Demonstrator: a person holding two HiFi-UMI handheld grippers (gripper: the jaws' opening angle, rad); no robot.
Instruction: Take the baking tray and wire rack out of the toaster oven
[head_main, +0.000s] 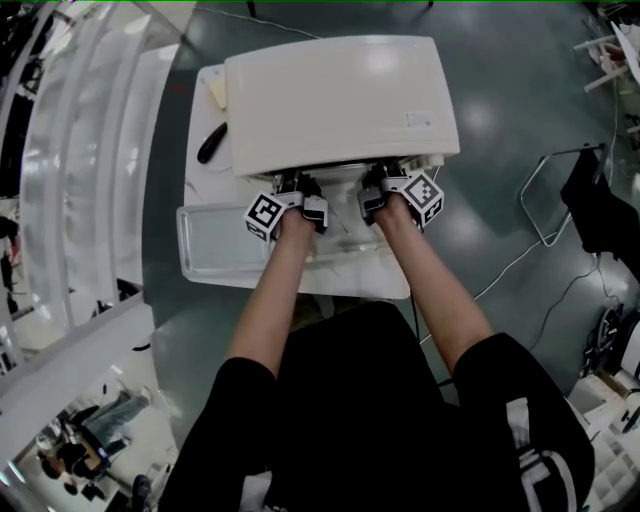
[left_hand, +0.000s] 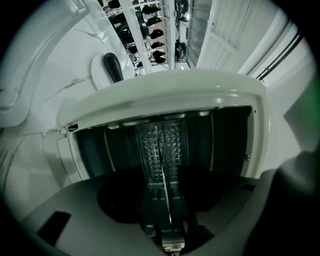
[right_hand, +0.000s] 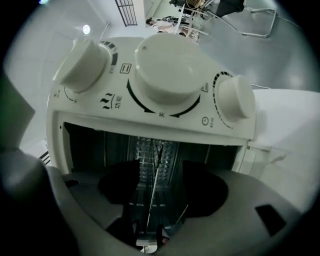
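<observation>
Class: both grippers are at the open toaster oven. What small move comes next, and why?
Probably close both jaws: a thin wire, likely of the wire rack, lies between the open jaws of the left gripper and right gripper, unpinched.

Head view: steeply down, high over the cream boxy toaster oven (head_main: 340, 100). Gripper views: very close, facing nearly level into its open dark front, left and right ends. All three share the oven.
</observation>
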